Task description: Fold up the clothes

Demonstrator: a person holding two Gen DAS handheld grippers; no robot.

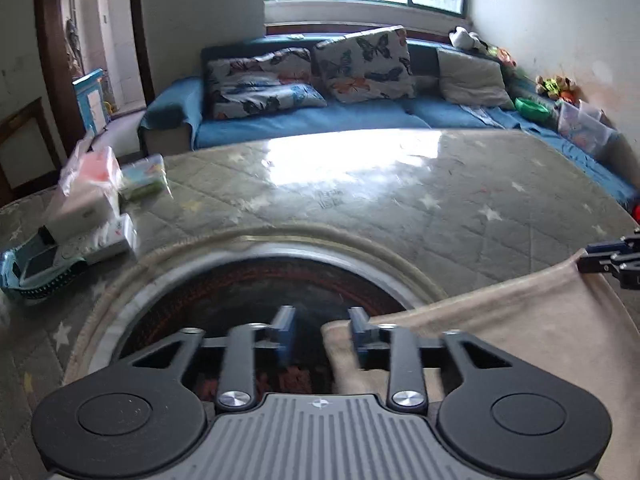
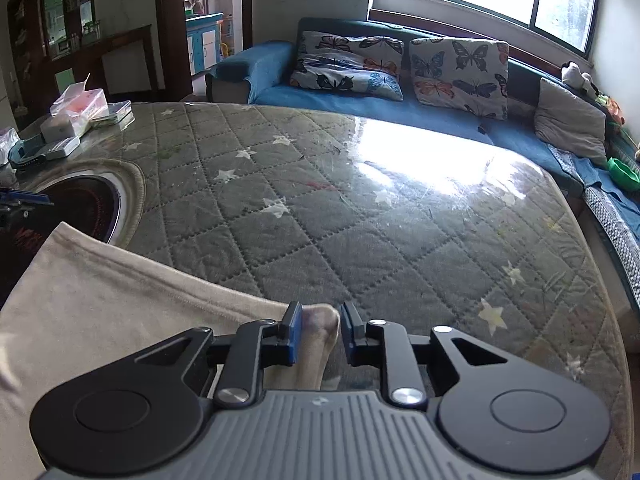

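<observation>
- My right tool (image 2: 318, 334) stands with its jaws partly apart, a bunched corner of the beige garment (image 2: 120, 292) lying between them; the cloth touches the left pad, but there is a gap to the right one, so I judge it not clamped.
- My left tool (image 1: 322, 334) is also parted, at a middling width. The garment's other near corner lies under and against its right finger (image 1: 362, 334), with nothing pinched between the pads.
- I judge this to be the start of a fold: both tools sit at the two corners of one edge, ready to take hold.
- The next move calls for closing each tool on its corner together, then lifting evenly so the edge stays taut and carries over without sagging.
- The garment spreads flat between my two tools, on the quilted, star-patterned worktop (image 2: 360, 220).
- Its left part overlaps a round dark inset (image 1: 256, 292) in the worktop, just ahead of my left tool.
- At the worktop's far left lie boxes and packets (image 1: 92, 196), well apart from the cloth; a blue sofa (image 2: 400, 112) stands beyond.
</observation>
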